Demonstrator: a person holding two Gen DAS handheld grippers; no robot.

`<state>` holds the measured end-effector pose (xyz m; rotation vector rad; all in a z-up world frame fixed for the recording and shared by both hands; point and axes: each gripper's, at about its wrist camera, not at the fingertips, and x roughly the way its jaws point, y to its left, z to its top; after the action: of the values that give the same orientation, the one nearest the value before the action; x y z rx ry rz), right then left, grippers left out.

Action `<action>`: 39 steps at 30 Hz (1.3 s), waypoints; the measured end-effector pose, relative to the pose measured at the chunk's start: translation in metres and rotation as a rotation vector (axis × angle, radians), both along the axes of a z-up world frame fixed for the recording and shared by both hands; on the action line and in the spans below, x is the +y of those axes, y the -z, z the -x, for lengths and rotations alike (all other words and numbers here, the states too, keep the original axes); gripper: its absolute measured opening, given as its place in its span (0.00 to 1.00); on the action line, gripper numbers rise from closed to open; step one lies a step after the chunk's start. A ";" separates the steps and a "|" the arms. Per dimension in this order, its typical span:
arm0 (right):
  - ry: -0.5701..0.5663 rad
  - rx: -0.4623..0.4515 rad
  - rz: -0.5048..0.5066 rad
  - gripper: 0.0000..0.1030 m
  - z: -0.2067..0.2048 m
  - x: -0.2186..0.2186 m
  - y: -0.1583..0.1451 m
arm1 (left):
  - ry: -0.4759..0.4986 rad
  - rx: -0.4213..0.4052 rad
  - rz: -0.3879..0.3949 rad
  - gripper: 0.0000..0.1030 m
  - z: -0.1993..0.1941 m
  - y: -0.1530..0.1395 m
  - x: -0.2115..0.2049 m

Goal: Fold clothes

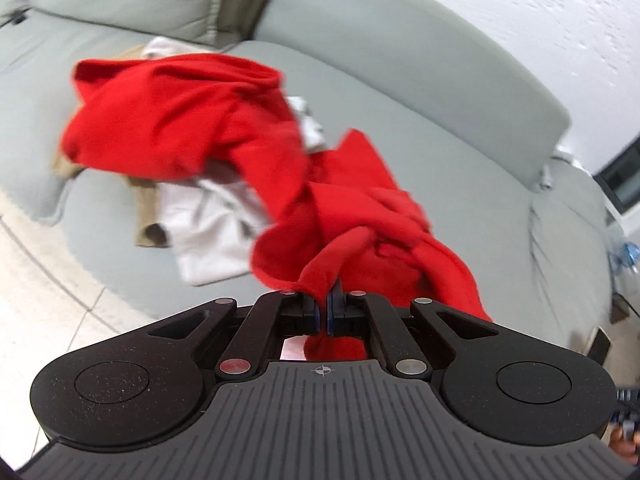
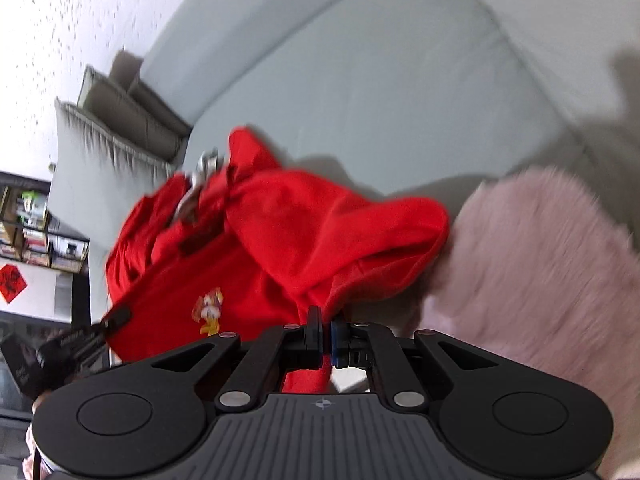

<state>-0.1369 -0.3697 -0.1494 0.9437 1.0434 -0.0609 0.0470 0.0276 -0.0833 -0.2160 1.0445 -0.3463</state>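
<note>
A red garment (image 1: 192,120) is gripped by the left tongs (image 1: 323,300) and the right tongs (image 2: 326,328), both clamped on its fabric, and is stretched toward 11 o'clock above the grey sofa (image 1: 440,128).

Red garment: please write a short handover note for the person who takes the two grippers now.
Left gripper: shut on the red garment.
Right gripper: shut on the same garment, near its small cartoon print.
The garment hangs bunched over the grey sofa. White and tan clothes lie on the seat; a pink fluffy piece lies to the right.
Done: garment picked up.
Left: spread it, fold it, then probably the others.
</note>
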 end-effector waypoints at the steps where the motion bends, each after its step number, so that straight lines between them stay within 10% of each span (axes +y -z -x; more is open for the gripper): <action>1: -0.005 0.004 -0.001 0.06 -0.004 0.004 0.000 | 0.008 0.005 0.003 0.10 -0.001 0.003 0.003; 5: -0.002 -0.013 0.015 0.07 -0.008 0.005 -0.009 | 0.064 0.051 -0.050 0.43 0.014 0.016 0.002; 14: -0.007 -0.020 0.034 0.07 -0.015 0.005 -0.015 | 0.043 0.109 0.032 0.49 0.048 0.046 0.005; 21: 0.002 -0.032 0.034 0.07 -0.011 0.005 -0.014 | 0.131 0.021 -0.053 0.09 0.057 0.033 -0.017; 30: 0.011 -0.084 0.012 0.07 -0.011 -0.001 -0.025 | 0.121 -0.049 0.057 0.05 0.051 -0.017 -0.025; 34: 0.004 -0.229 0.112 0.06 -0.032 -0.009 -0.082 | 0.066 -0.128 0.128 0.05 0.014 -0.070 -0.032; 39: 0.063 -0.594 0.348 0.05 -0.048 -0.021 -0.226 | -0.001 -0.381 0.234 0.05 -0.025 -0.191 -0.041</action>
<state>-0.0891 -0.3904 0.0768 0.6171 0.4330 -0.0109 0.0721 -0.0133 0.1081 -0.3458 0.6275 -0.4880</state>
